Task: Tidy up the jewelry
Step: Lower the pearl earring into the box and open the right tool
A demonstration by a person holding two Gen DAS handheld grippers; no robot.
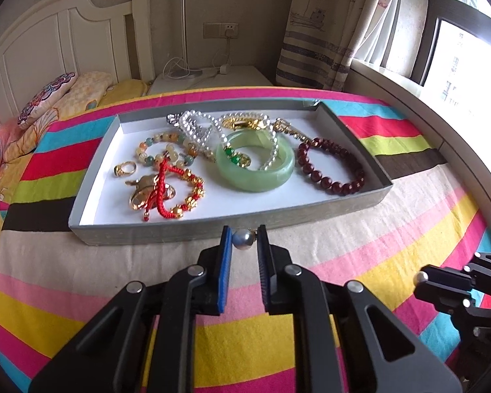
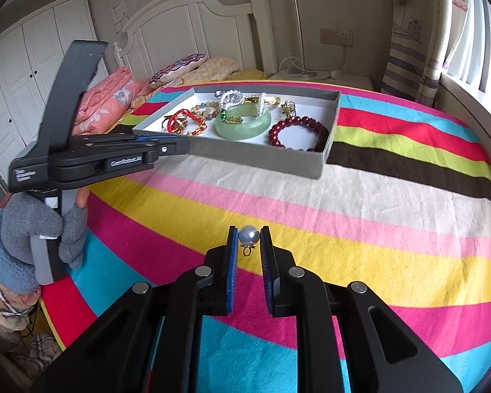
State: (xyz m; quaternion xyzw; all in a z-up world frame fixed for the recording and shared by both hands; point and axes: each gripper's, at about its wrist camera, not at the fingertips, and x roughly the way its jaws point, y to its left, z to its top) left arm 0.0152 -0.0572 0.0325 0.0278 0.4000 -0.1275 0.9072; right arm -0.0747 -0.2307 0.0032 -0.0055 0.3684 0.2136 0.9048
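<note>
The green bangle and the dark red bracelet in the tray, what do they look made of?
The green bangle looks like jade or jade-like glass: pale, translucent, smoothly polished with soft highlights. The dark red bracelet is a string of round glossy beads, perhaps garnet, glass or resin; each bead shows a bright glint. The pictures cannot settle which.

A tray (image 1: 212, 229) lies on the bed (image 1: 311, 262), holding a bangle (image 1: 255, 177) in the middle, a beaded bracelet (image 1: 330, 167) right of it, a ring (image 1: 125, 167) left.

The jade bangle (image 1: 255, 167) is hiding part of the pearl strand (image 1: 198, 127); the right gripper (image 1: 455, 286) is running off-frame.
</note>
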